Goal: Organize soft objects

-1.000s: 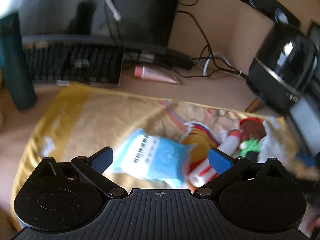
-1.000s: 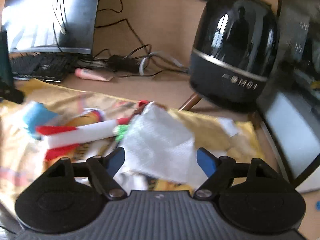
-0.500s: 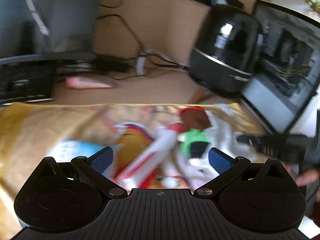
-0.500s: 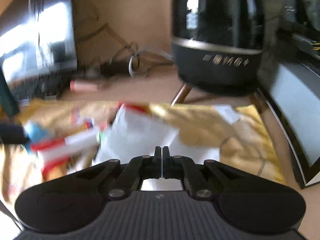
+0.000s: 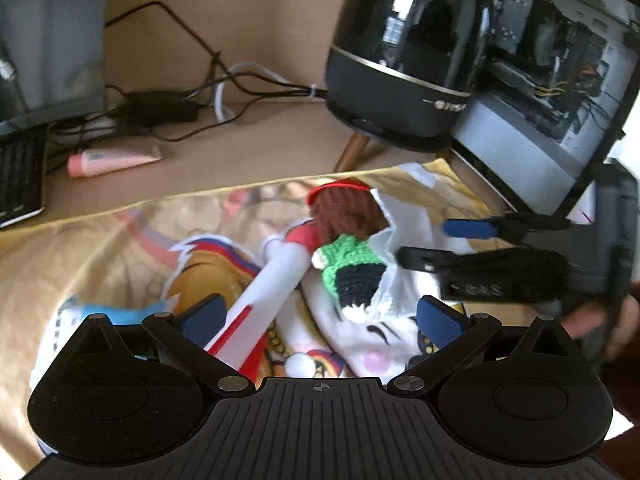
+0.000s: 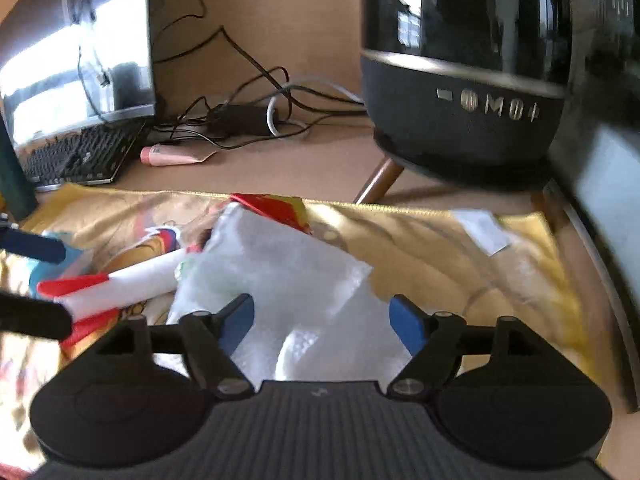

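Both hand-held grippers gape empty: the left hand-held gripper (image 5: 318, 318) over the knitted doll (image 5: 348, 236), the right hand-held gripper (image 6: 322, 318) over the white tissue (image 6: 280, 276) on the yellow cloth (image 6: 440, 248). Light and limp, the tissue probably wants pinching at a raised fold.

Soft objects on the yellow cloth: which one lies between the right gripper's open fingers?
The white tissue sheet. The crocheted doll and the blue pack lie further left.

My two wrist cameras sit low over the yellow cloth (image 5: 120, 248), facing the table's back edge; both share the black speaker (image 6: 460, 80).
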`<state>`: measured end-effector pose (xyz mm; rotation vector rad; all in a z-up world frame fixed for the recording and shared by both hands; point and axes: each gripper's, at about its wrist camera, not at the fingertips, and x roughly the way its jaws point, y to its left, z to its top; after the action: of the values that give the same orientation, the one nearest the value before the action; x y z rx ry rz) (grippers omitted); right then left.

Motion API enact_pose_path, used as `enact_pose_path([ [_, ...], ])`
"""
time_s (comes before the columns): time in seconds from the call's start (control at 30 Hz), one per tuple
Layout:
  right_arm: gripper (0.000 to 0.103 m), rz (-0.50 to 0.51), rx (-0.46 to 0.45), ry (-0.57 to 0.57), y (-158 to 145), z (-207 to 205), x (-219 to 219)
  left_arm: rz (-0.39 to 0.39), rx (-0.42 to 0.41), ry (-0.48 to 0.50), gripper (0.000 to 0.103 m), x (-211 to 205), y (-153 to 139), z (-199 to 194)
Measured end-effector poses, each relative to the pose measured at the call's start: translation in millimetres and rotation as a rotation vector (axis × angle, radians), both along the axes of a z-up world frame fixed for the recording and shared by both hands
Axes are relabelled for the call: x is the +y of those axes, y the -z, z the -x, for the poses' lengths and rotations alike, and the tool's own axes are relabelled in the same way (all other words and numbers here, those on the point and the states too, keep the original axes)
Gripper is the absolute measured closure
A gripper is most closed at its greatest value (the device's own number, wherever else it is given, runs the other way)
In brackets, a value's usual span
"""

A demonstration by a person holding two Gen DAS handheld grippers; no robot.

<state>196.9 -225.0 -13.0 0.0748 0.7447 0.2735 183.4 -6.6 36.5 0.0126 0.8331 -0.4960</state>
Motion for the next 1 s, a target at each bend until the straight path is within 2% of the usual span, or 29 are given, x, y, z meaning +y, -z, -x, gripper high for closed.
enact_pose_path([
  [0.03,0.066,-0.052,0.021,-0.006,4.5,-3.7,-5.2,-0.019,0.005,0.002,0.000,-2.2,3.1,-0.7],
  [0.1,0.098,-0.210,0.077,-0.046,11.5,-6.4,-16.1,-0.043,0.032,0.008,0.000,-5.3,10.4,-1.6],
  [0.17,0.098,-0.270,0.063,-0.066,7.9,-0.6,-19.8,-0.040,0.043,0.025,0.000,-5.8,15.2,-0.8],
  [0.23,0.099,-0.296,0.017,-0.093,-9.2,6.9,-20.5,-0.049,0.040,0.035,0.000,-8.1,18.4,-1.5],
  [0.37,0.099,-0.446,-0.096,-0.182,-59.9,10.0,-18.5,-0.056,0.033,0.055,0.000,-17.5,21.3,-7.4],
  [0.43,0.099,-0.467,-0.089,-0.205,-68.1,-1.5,-8.6,-0.073,0.015,0.053,0.000,-21.9,24.9,-10.4],
  [0.47,0.099,-0.448,-0.073,-0.210,-64.2,-8.2,-2.4,-0.085,0.004,0.053,0.000,-24.0,26.6,-11.7],
  [0.57,0.099,-0.288,0.020,-0.163,-36.3,-23.9,16.1,-0.097,-0.002,0.051,0.000,-27.7,30.6,-14.5],
  [0.63,0.099,-0.265,0.075,-0.128,-18.9,-23.5,11.1,-0.089,-0.007,0.068,0.000,-29.5,29.9,-11.6],
  [0.8,0.099,-0.260,0.080,-0.044,-17.3,-10.5,-19.6,-0.025,-0.009,0.118,0.000,-35.7,28.8,-8.3],
  [0.9,0.099,-0.183,0.086,0.047,-19.0,-9.0,-31.4,-0.014,-0.005,0.138,0.000,-49.6,28.1,-20.7],
  [1.0,0.099,-0.092,0.083,0.112,-20.3,-4.3,-42.4,-0.026,-0.046,0.156,0.000,-66.8,22.3,-37.4],
])
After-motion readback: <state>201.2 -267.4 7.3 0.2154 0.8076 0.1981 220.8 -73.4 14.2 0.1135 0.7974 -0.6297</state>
